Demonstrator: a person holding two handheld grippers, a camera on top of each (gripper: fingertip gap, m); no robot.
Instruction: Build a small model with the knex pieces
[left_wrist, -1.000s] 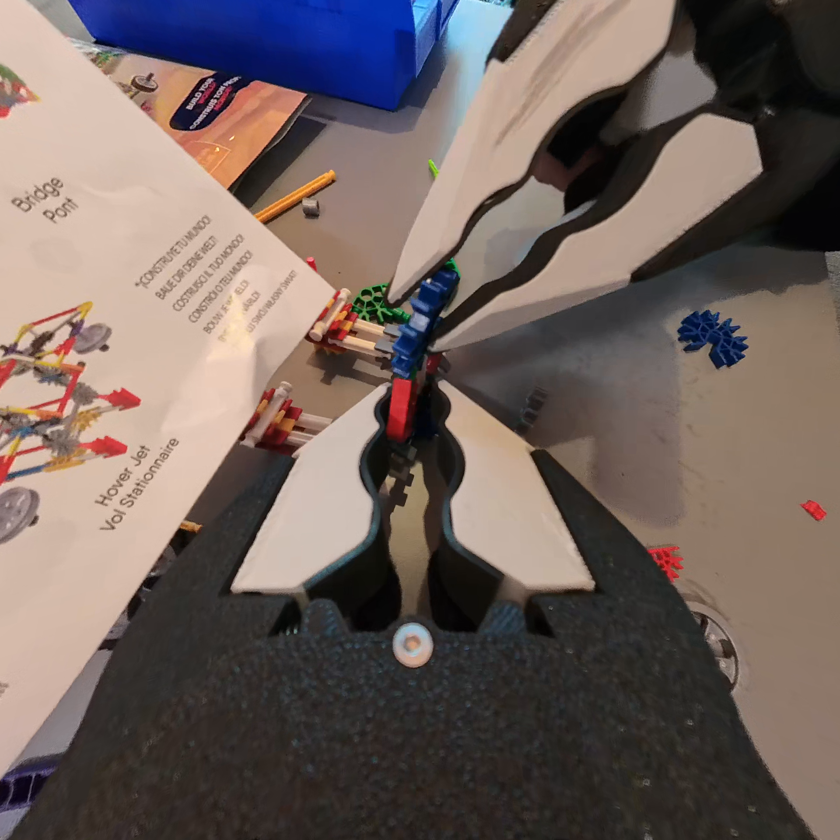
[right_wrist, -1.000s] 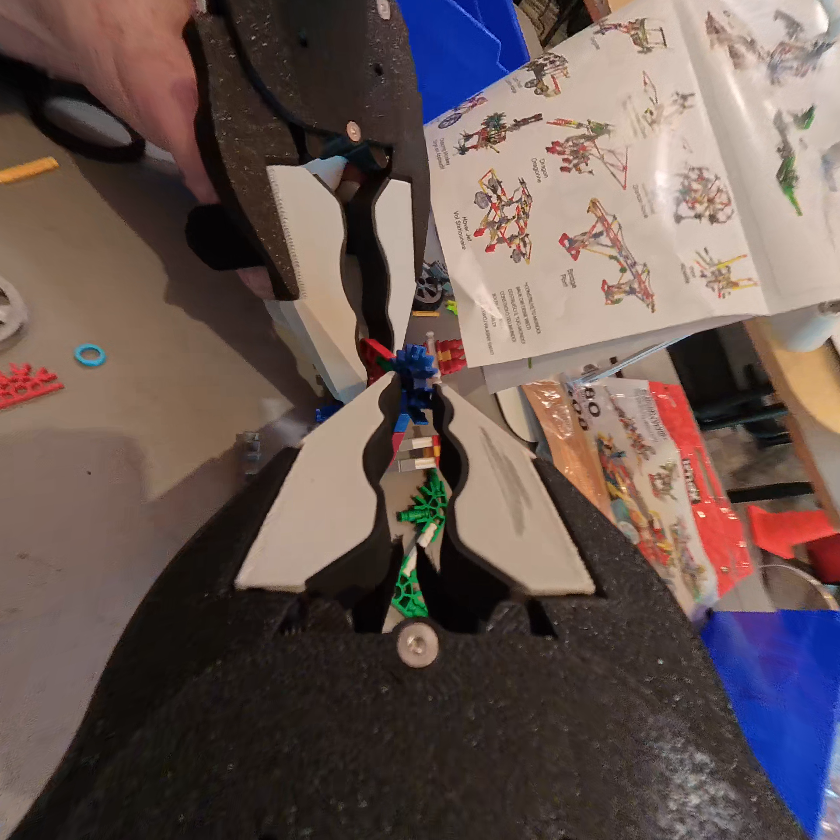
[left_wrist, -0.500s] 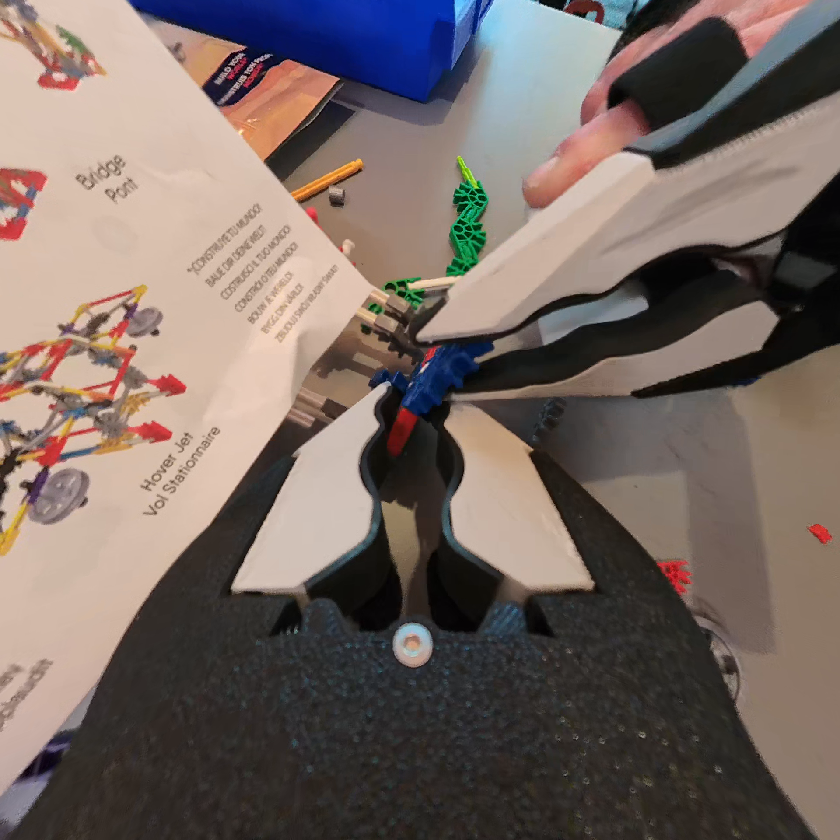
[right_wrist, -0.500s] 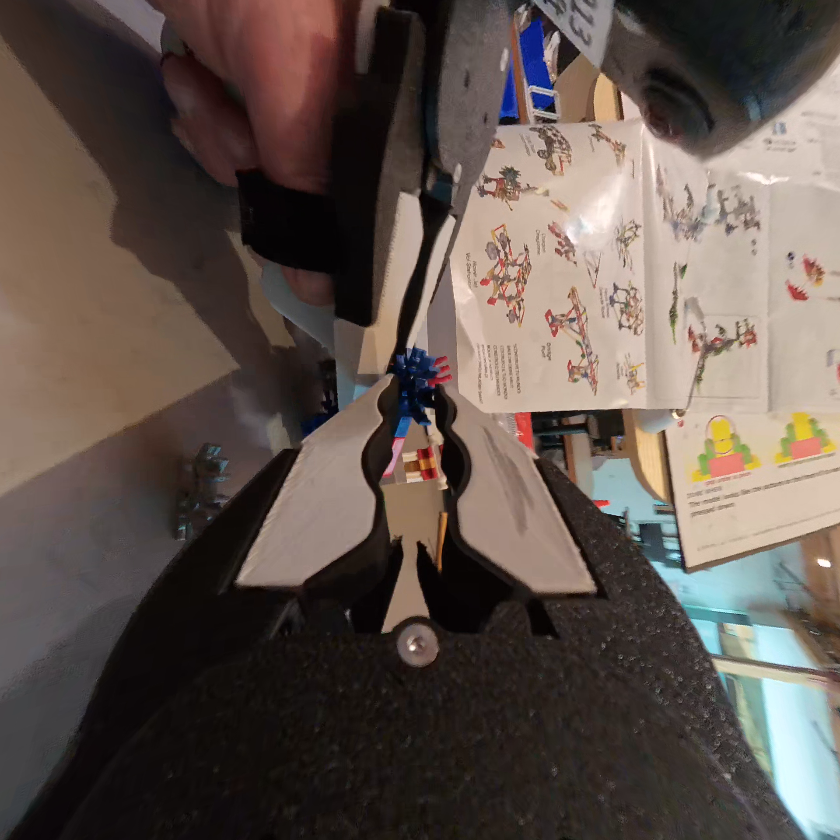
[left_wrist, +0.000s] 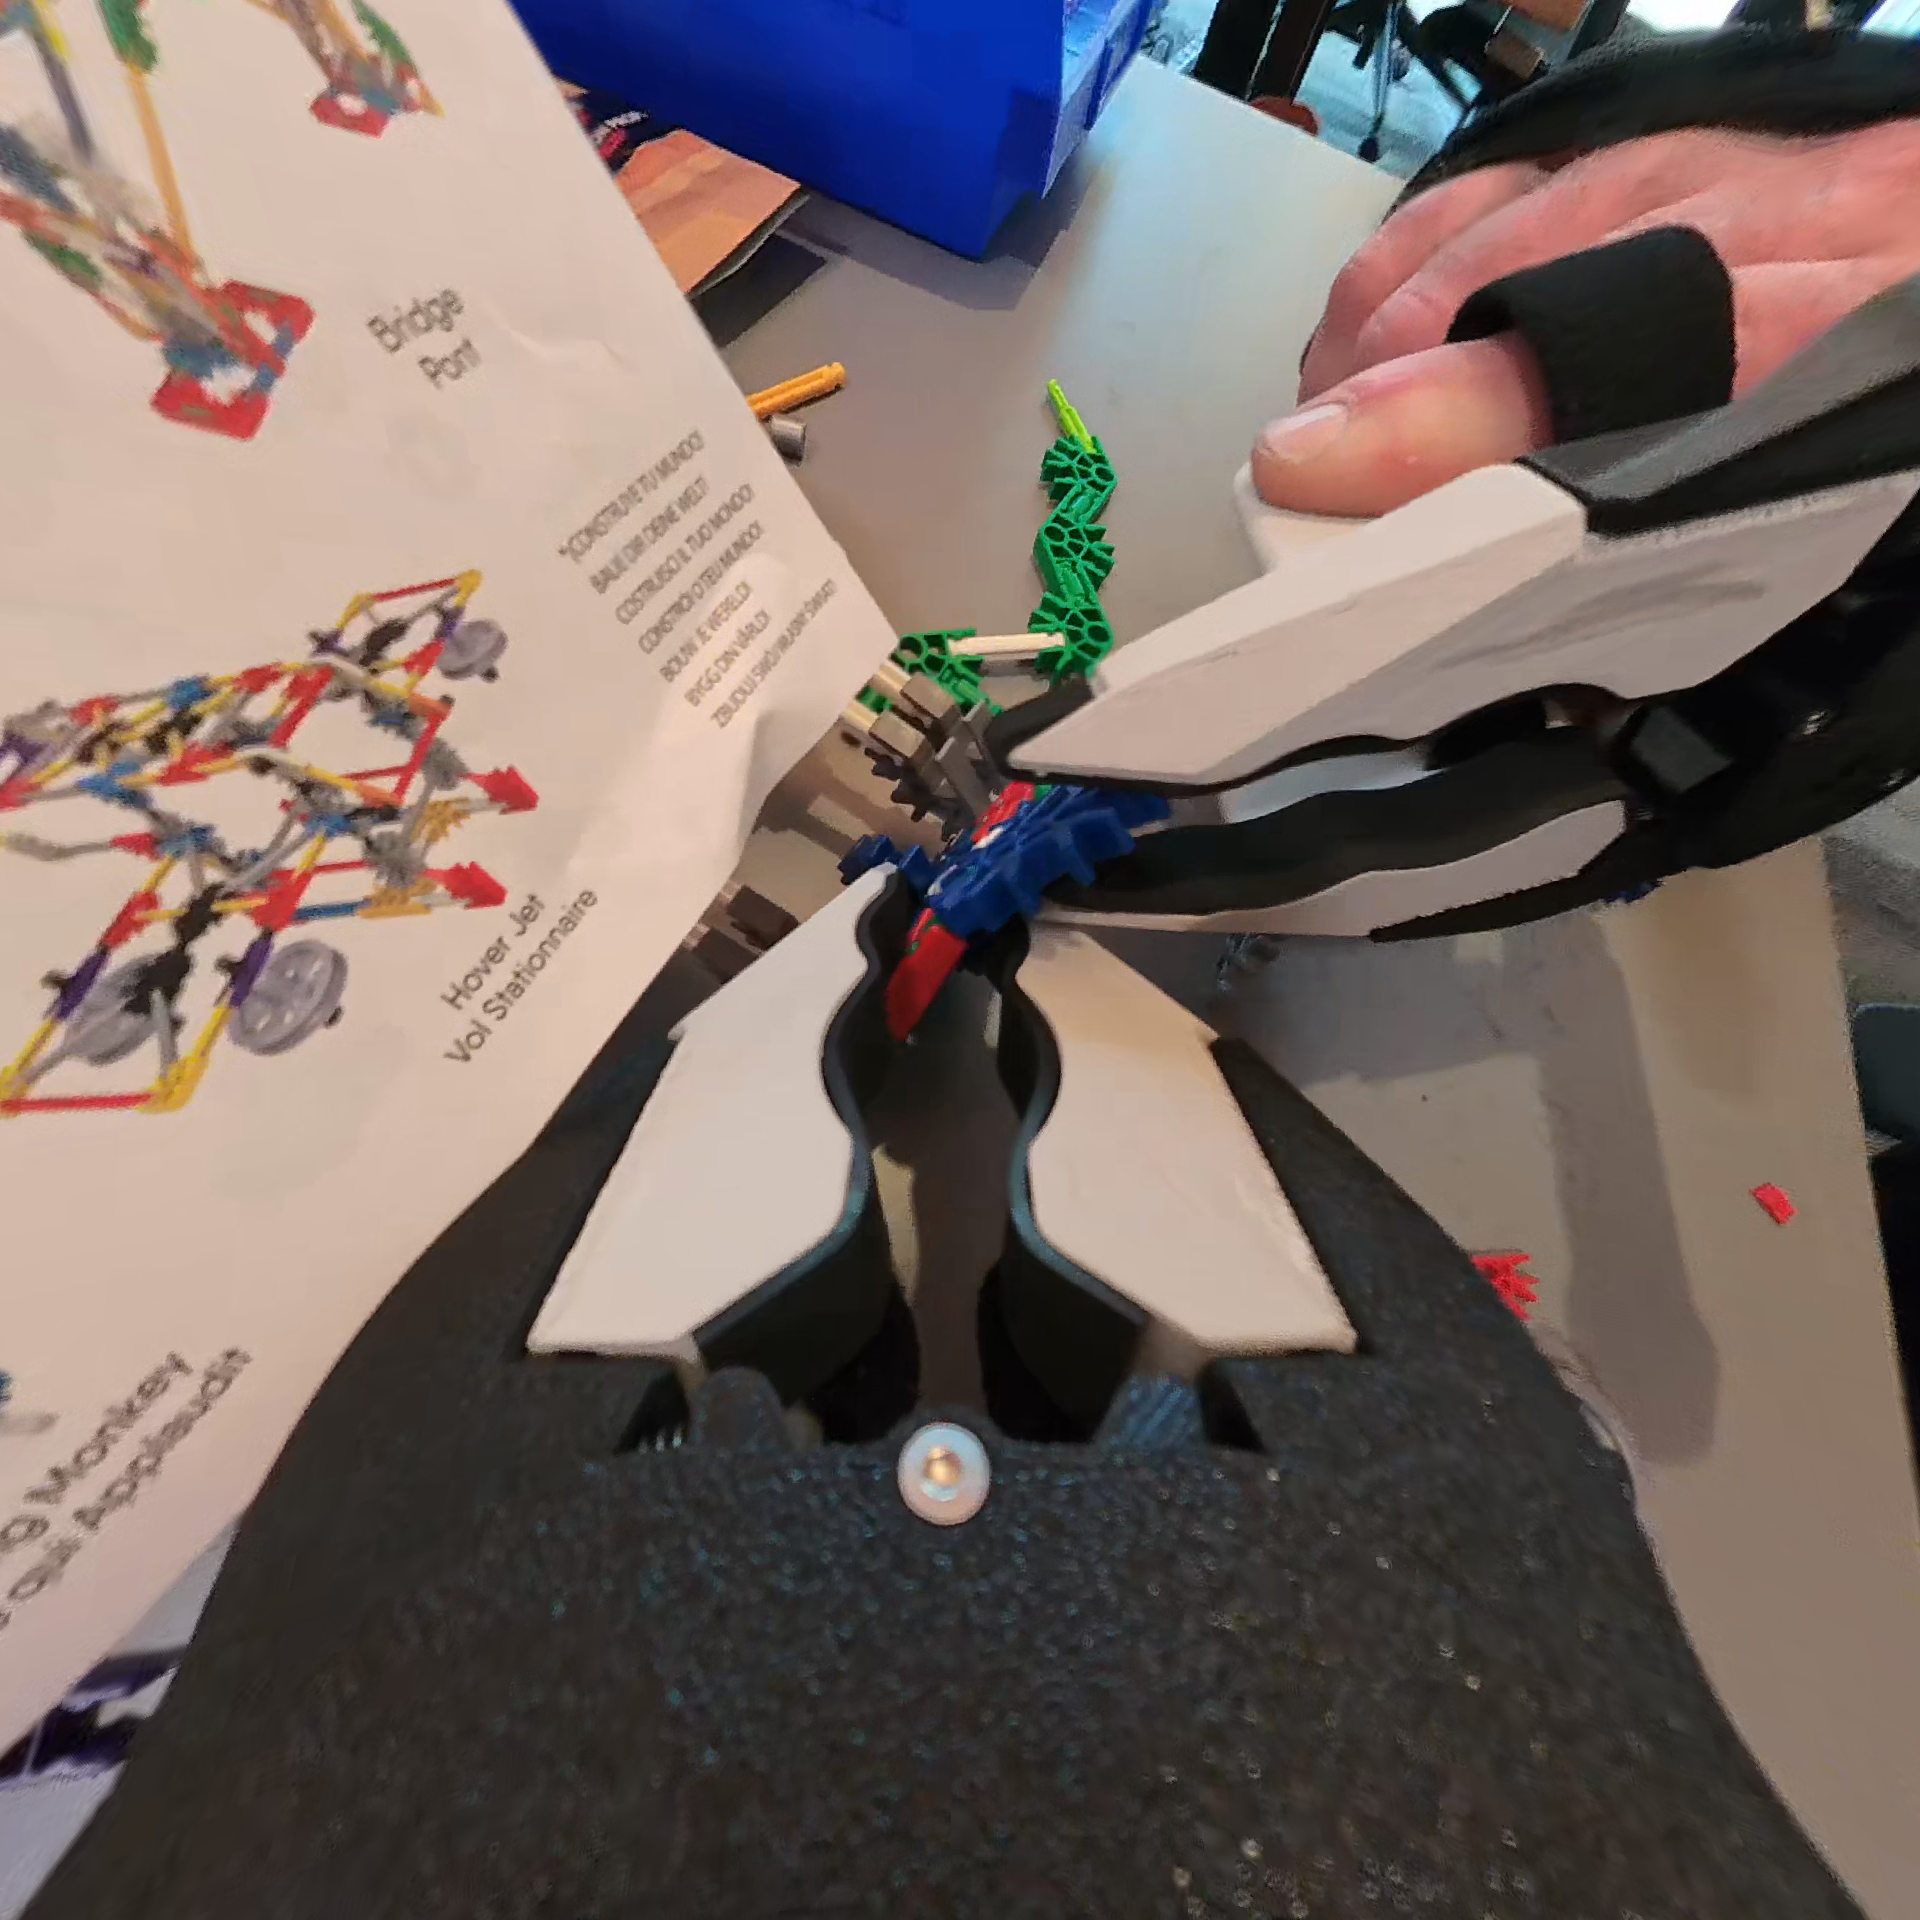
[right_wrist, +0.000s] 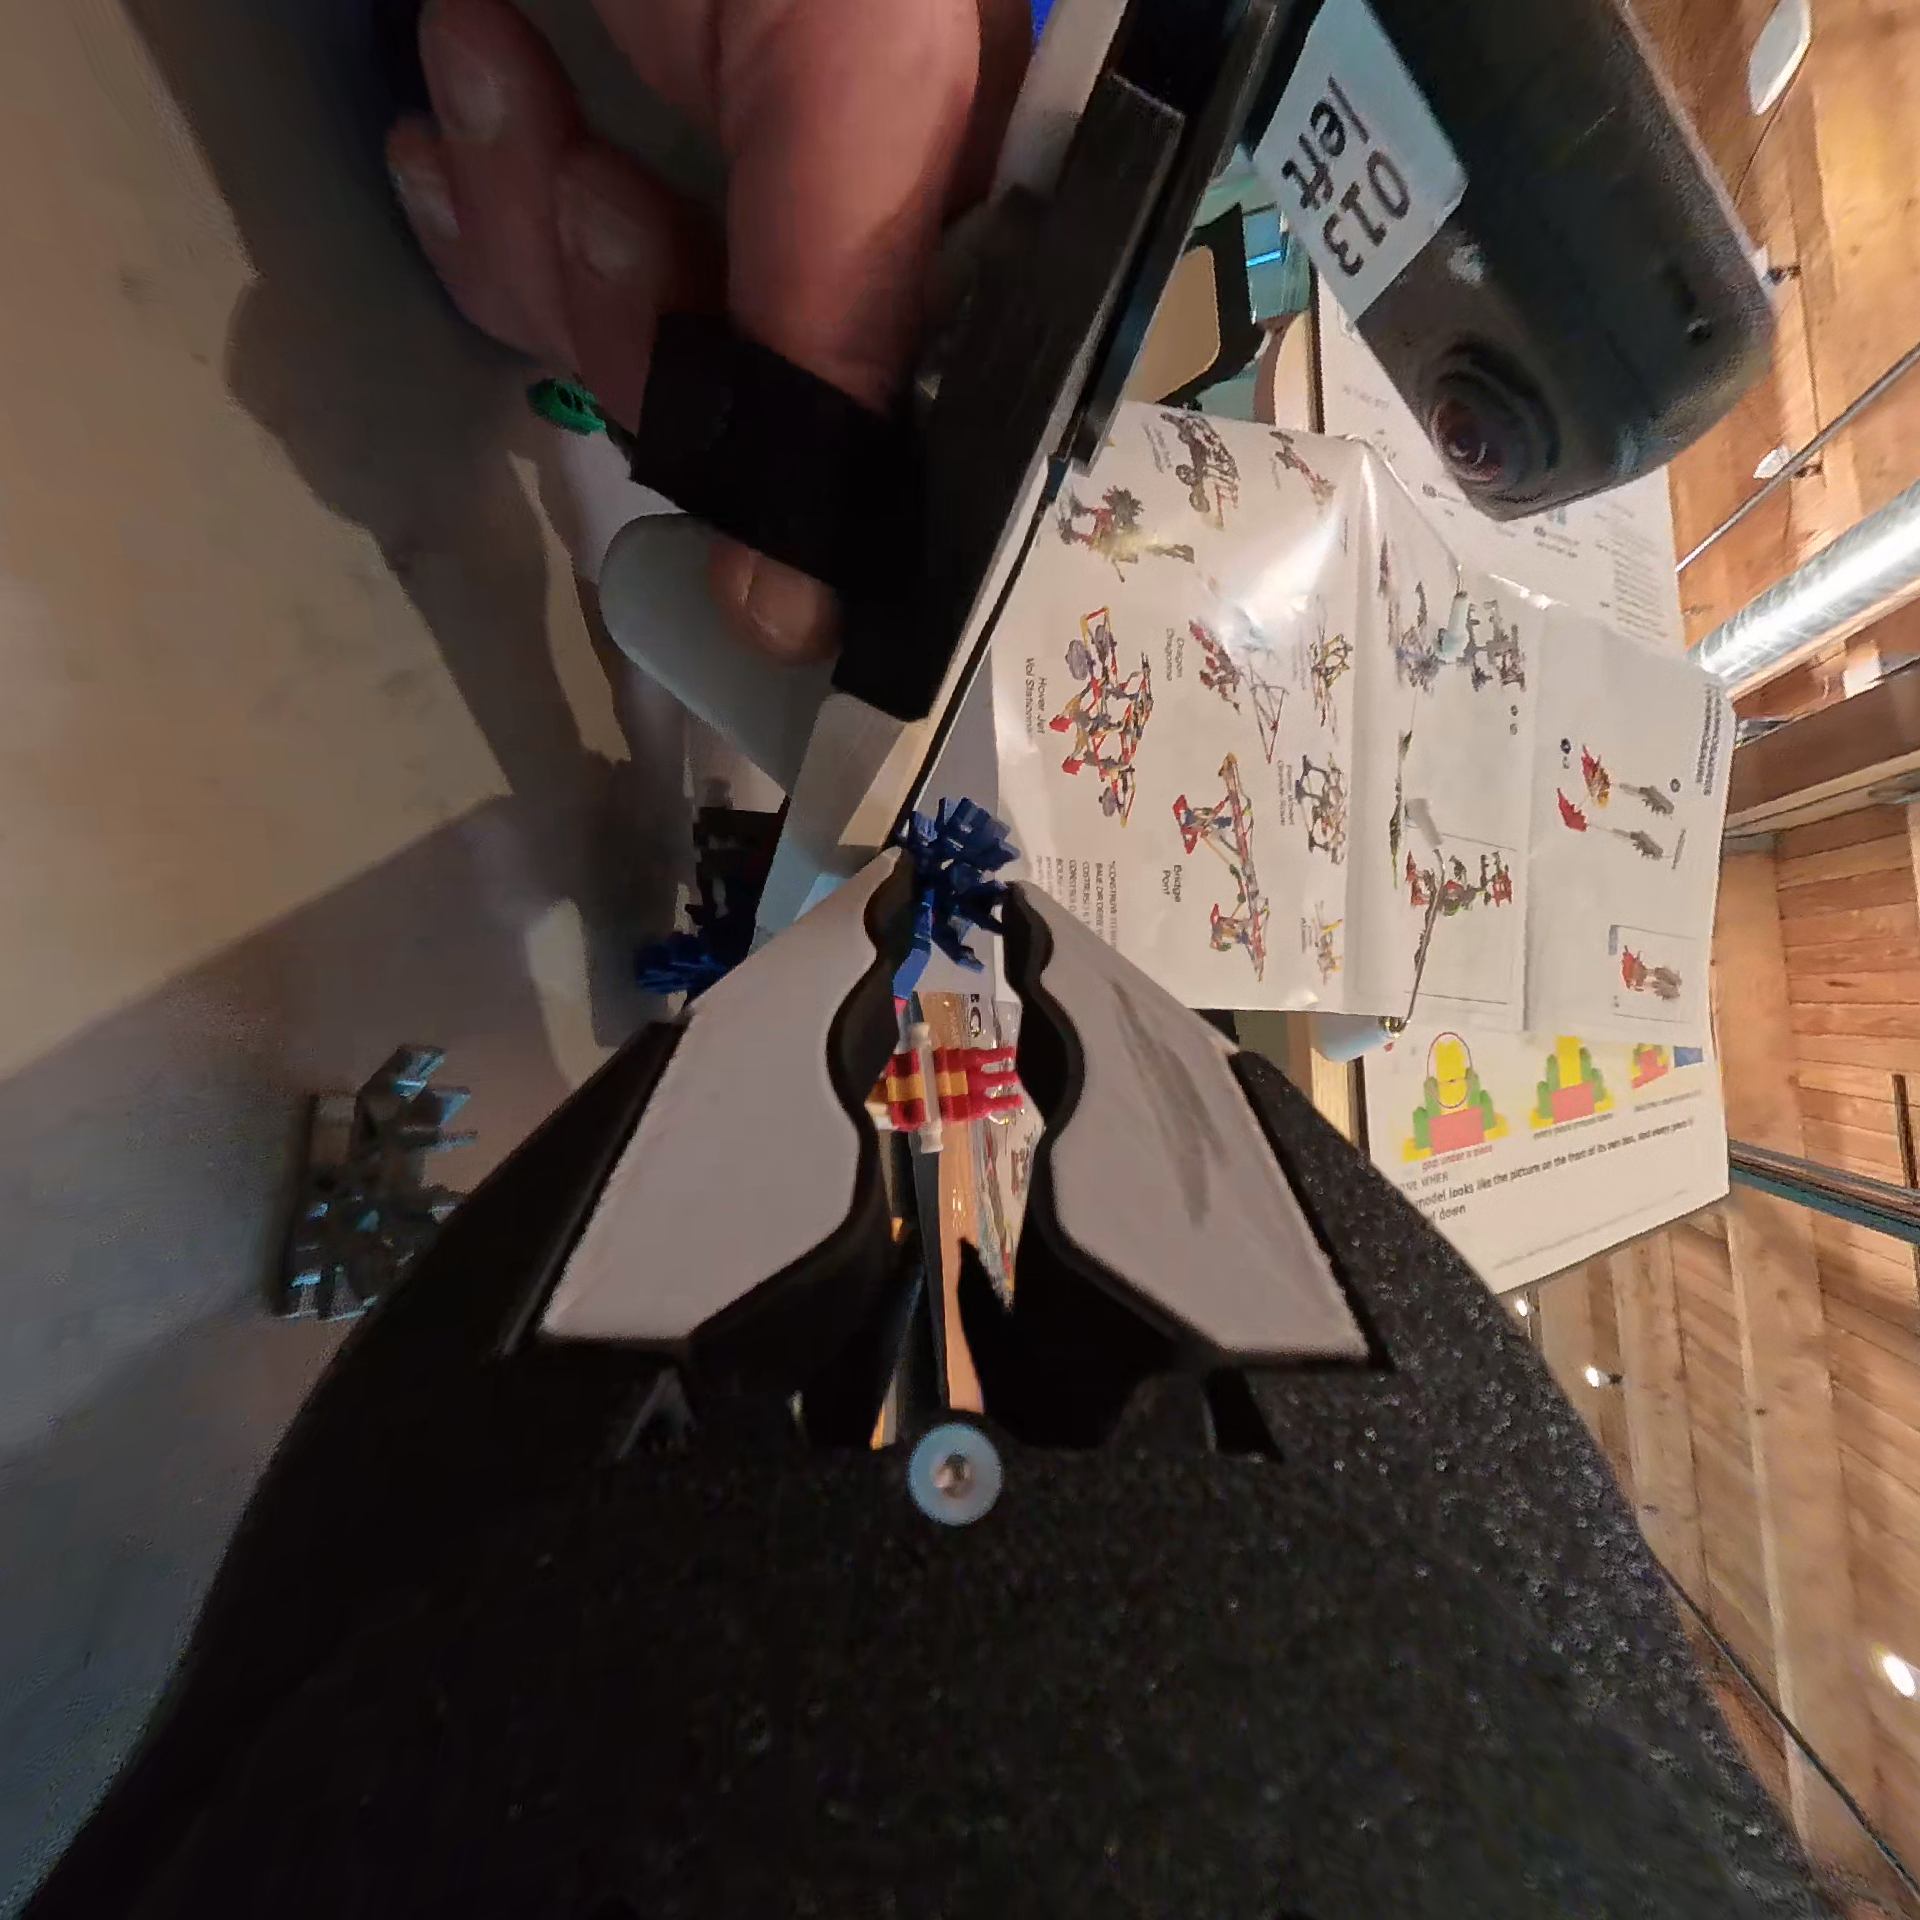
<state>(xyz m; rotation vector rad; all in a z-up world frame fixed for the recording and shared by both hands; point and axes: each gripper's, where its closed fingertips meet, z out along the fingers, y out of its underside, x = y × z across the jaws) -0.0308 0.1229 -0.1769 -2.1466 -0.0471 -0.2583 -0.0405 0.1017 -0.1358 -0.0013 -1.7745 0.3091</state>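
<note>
A grey tabletop (left_wrist: 1299, 312) is strewn with small plastic construction-toy pieces, with wood-panelled walls (right_wrist: 1849, 935) behind it. A large white instruction sheet (left_wrist: 312, 727) printed with coloured model drawings stands tilted along the left, and a blue bin (left_wrist: 883, 114) sits at the far edge.

The left gripper (left_wrist: 940, 920) has its white fingers nearly closed, pinching a red rod (left_wrist: 920, 971) at their tips. The rod joins a cluster of blue snowflake-shaped connectors (left_wrist: 1023, 842). The right gripper (right_wrist: 951, 883) comes in from the right, its fingers also nearly closed and clamped on that same blue cluster, so the two grippers meet tip to tip above the table. A person's hand (left_wrist: 1558, 312) wraps the right gripper's handle.

Just beyond the grippers' tips, grey connectors (left_wrist: 935, 738) with white rods link to a zigzag chain of green connectors (left_wrist: 1075, 540) lying on the table. An orange rod (left_wrist: 795, 387) lies near the sheet's edge. Small red pieces (left_wrist: 1501, 1283) lie scattered well to the right. A loose grey connector piece (right_wrist: 364, 1195) lies on the table.
</note>
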